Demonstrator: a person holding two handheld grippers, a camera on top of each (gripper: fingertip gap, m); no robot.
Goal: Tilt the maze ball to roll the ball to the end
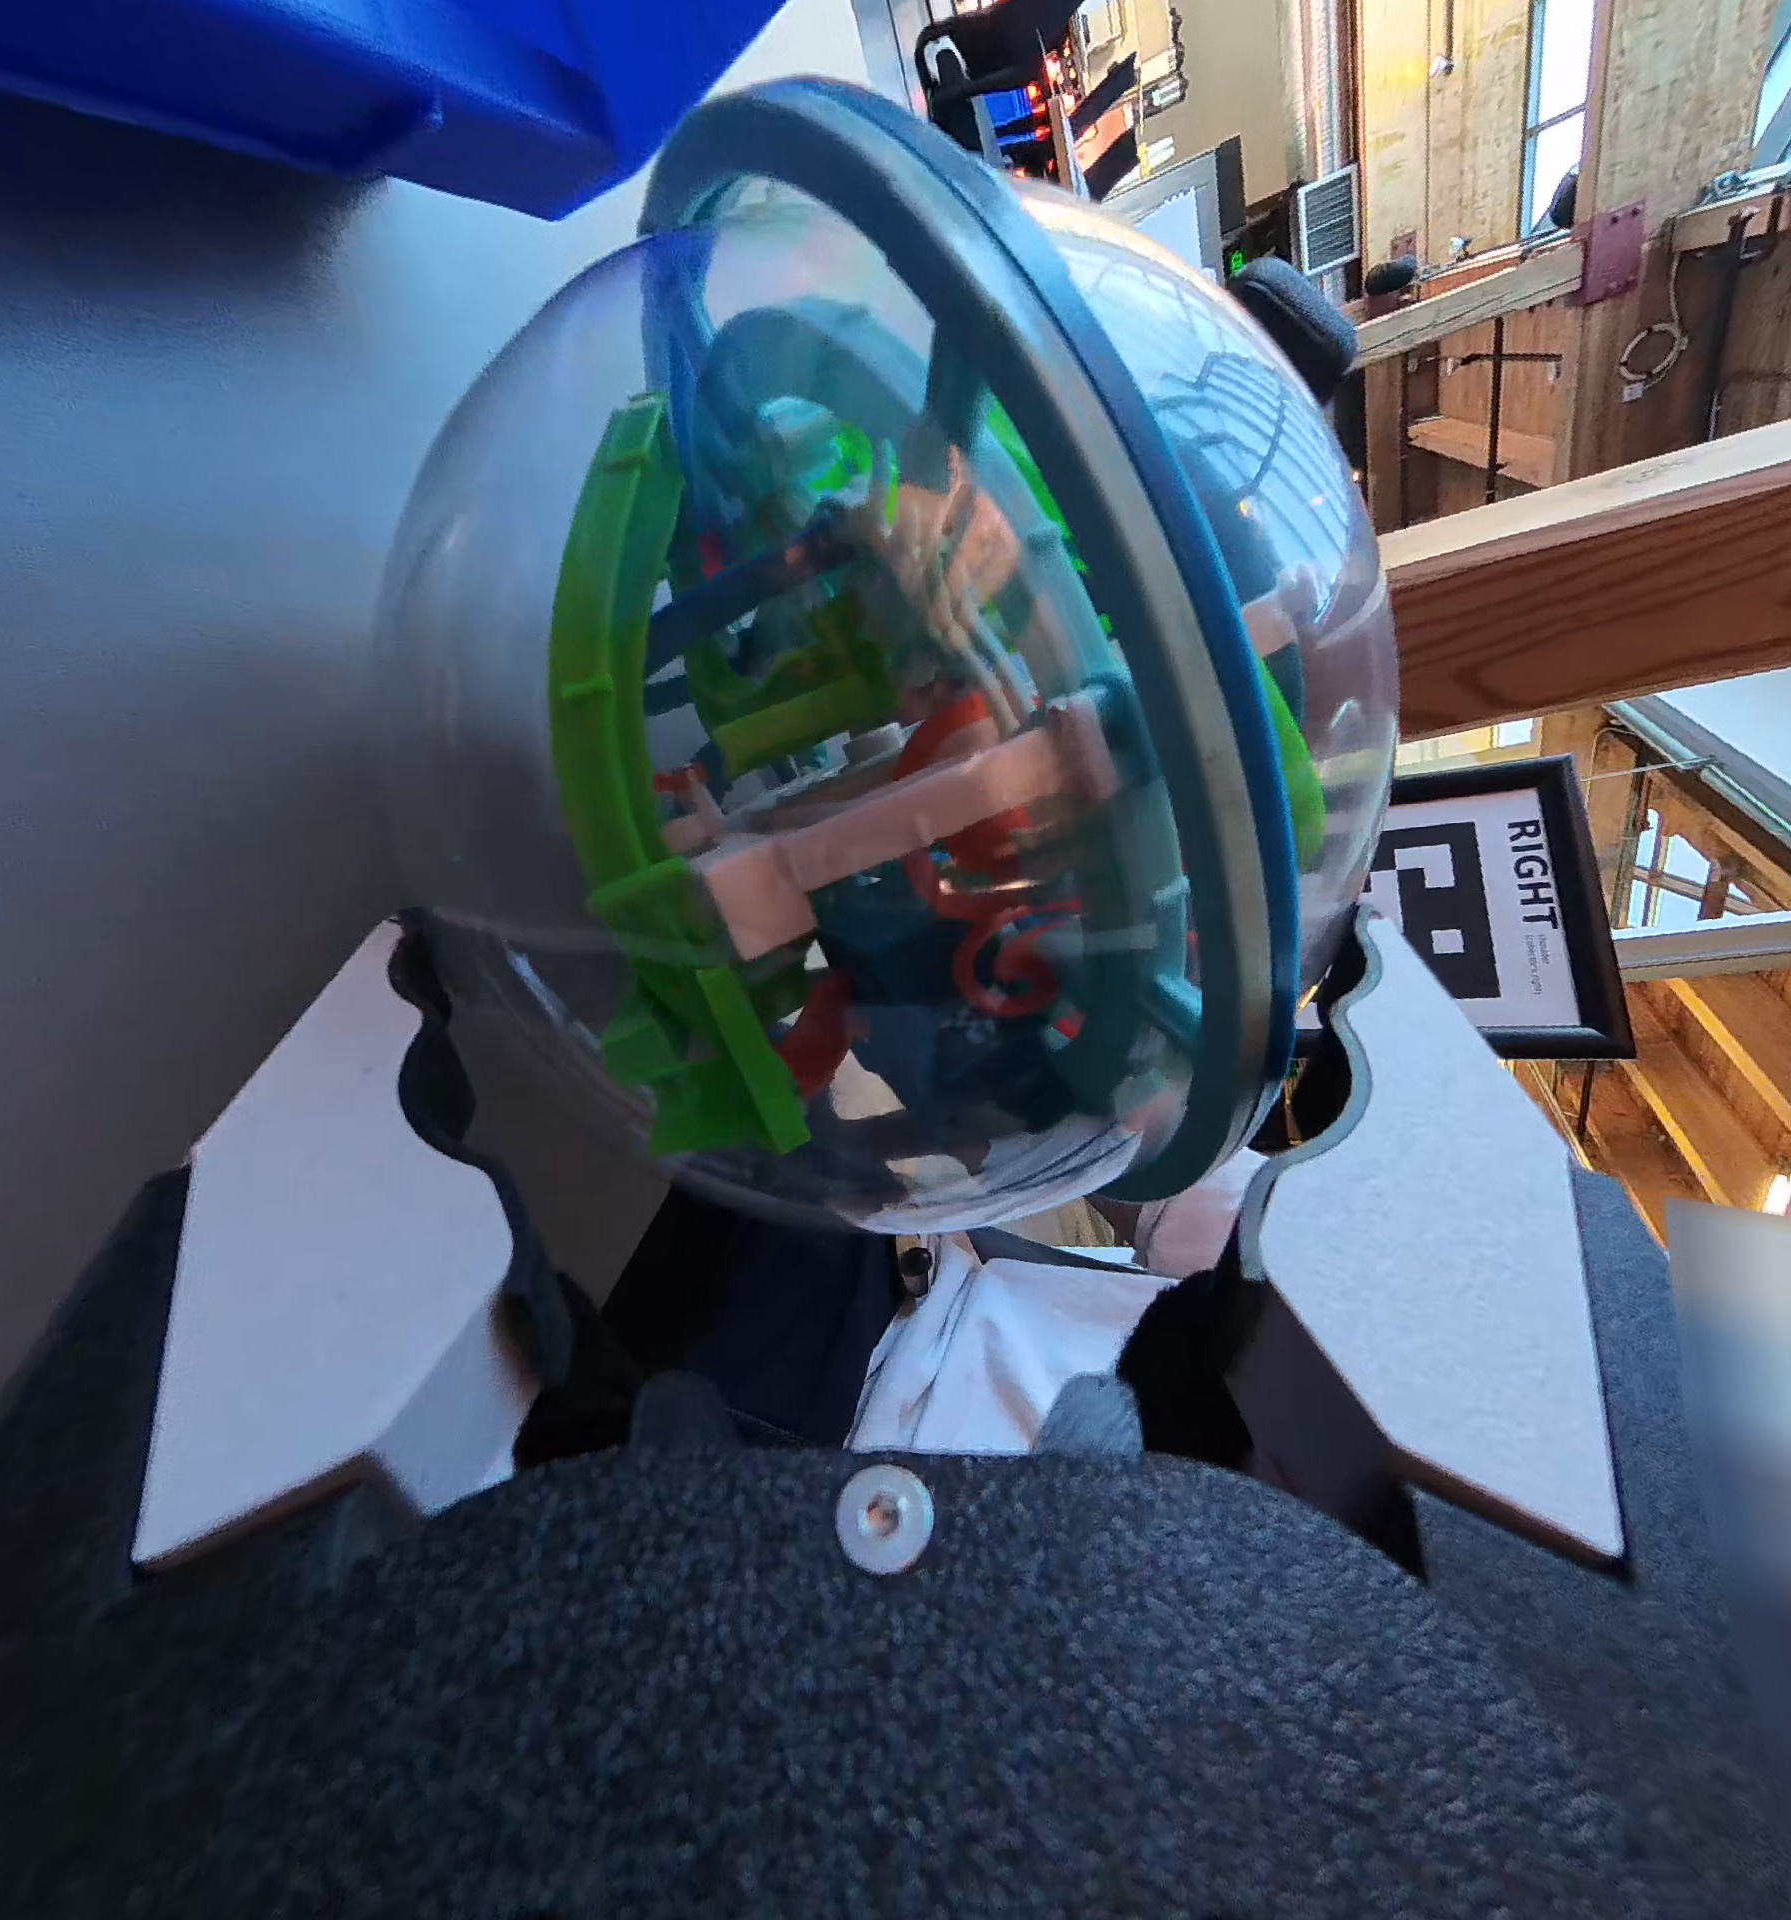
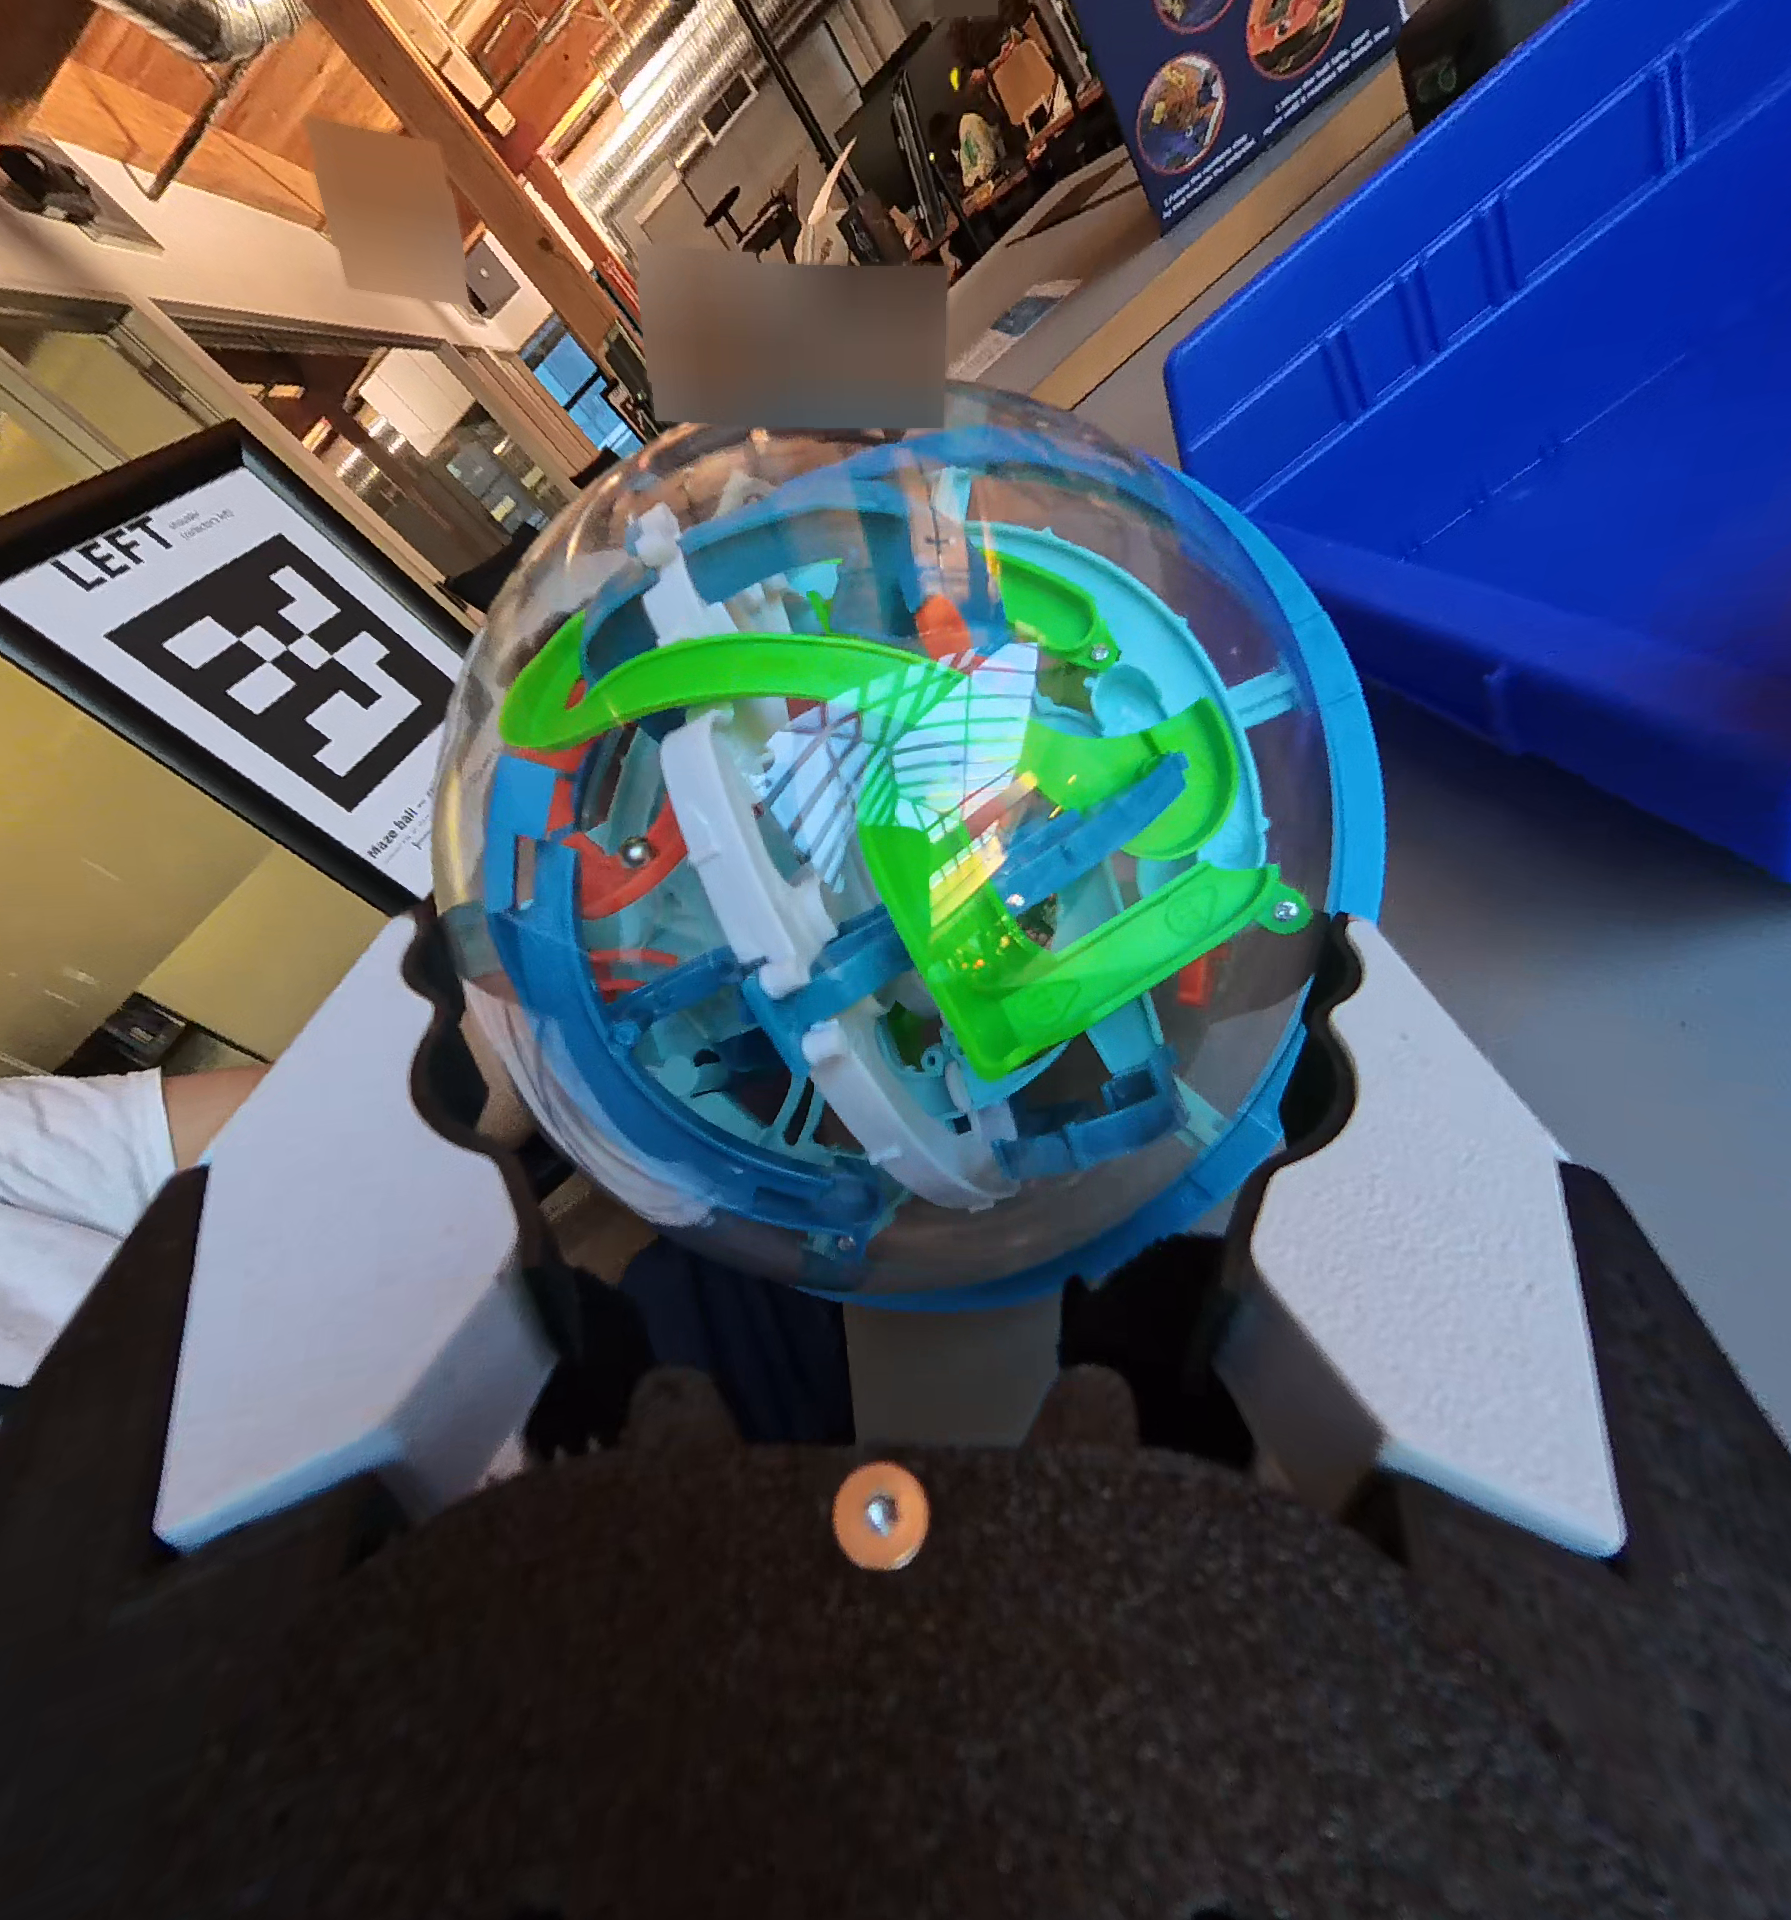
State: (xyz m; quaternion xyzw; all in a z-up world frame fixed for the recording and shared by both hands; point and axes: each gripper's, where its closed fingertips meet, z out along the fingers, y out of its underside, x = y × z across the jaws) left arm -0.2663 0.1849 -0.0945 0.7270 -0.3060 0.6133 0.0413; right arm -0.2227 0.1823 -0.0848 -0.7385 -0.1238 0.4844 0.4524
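Observation:
The maze ball (image 1: pixel 891 675) is a clear sphere with a blue equator ring and green, white, orange and blue tracks inside. My left gripper (image 1: pixel 891 987) is shut on it, with a white finger pressed against each side of its lower half. In the right wrist view the maze ball (image 2: pixel 901 852) fills the centre, and my right gripper (image 2: pixel 886 966) is shut on it in the same way. Both grippers hold it tilted above the table. A small silver ball (image 2: pixel 639 852) sits on an orange track at the left inside.
A blue plastic bin (image 2: pixel 1545 520) stands on the grey table (image 2: pixel 1597 1039) at the right, and it also shows in the left wrist view (image 1: pixel 351 83). A framed marker card (image 2: pixel 226 665) stands to the left, and another (image 1: pixel 1473 914) is behind the ball. A person's white sleeve (image 2: pixel 29 1195) is nearby.

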